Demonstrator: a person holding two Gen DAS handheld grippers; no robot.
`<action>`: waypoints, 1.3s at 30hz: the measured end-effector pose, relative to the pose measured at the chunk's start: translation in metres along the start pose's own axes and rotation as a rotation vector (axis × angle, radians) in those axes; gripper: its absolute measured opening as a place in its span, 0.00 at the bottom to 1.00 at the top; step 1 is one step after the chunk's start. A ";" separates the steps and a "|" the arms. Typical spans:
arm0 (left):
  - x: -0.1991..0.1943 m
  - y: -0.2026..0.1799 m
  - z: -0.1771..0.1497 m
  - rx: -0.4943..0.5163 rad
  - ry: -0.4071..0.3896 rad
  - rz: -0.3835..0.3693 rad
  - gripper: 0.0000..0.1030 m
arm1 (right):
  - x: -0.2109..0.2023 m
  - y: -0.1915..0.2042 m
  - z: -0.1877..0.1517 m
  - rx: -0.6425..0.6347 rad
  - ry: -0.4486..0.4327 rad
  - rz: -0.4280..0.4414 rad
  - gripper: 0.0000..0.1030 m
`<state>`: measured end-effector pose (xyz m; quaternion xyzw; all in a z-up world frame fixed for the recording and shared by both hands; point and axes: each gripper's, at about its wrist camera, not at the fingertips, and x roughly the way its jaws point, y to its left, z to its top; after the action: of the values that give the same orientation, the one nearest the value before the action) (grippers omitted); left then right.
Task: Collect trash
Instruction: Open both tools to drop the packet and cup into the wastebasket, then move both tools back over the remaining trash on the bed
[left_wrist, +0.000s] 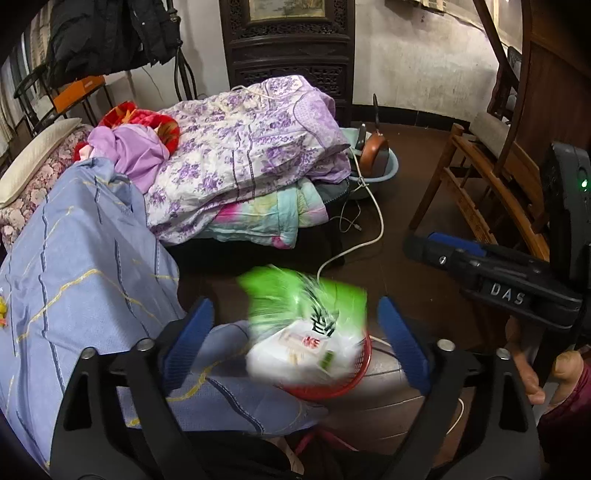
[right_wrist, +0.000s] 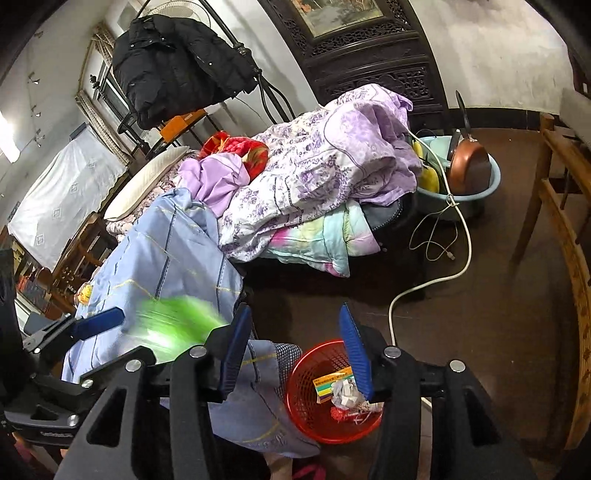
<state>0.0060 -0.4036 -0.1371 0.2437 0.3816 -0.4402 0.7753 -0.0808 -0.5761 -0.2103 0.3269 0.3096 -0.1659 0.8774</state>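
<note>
A green and white plastic package (left_wrist: 306, 317), blurred by motion, hangs between the wide-apart blue fingers of my left gripper (left_wrist: 297, 338), and neither pad touches it. Right under it stands a red mesh basket (left_wrist: 332, 391) on the floor beside the bed. In the right wrist view the package (right_wrist: 173, 328) shows as a green smear next to one left finger (right_wrist: 99, 321). My right gripper (right_wrist: 295, 350) is open and holds nothing, above the basket (right_wrist: 306, 406). Inside the basket lie a yellow-green box (right_wrist: 332, 382) and crumpled white paper (right_wrist: 347, 397).
A bed with a blue sheet (left_wrist: 81, 266) and a purple floral quilt (left_wrist: 251, 144) fills the left. A white cable (right_wrist: 443, 277) runs over the dark floor. A blue basin with a pan (right_wrist: 469, 170) stands behind, a wooden chair (left_wrist: 480, 199) to the right.
</note>
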 end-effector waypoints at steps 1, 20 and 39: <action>-0.002 0.001 0.000 0.000 -0.005 0.009 0.89 | 0.000 0.000 -0.001 0.000 -0.001 0.000 0.48; -0.086 0.055 -0.016 -0.152 -0.156 0.126 0.90 | -0.035 0.080 0.004 -0.173 -0.075 0.049 0.57; -0.183 0.123 -0.084 -0.307 -0.325 0.273 0.93 | -0.080 0.220 -0.014 -0.426 -0.141 0.131 0.70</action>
<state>0.0228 -0.1919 -0.0335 0.0985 0.2782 -0.3016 0.9066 -0.0392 -0.3987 -0.0629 0.1413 0.2538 -0.0619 0.9549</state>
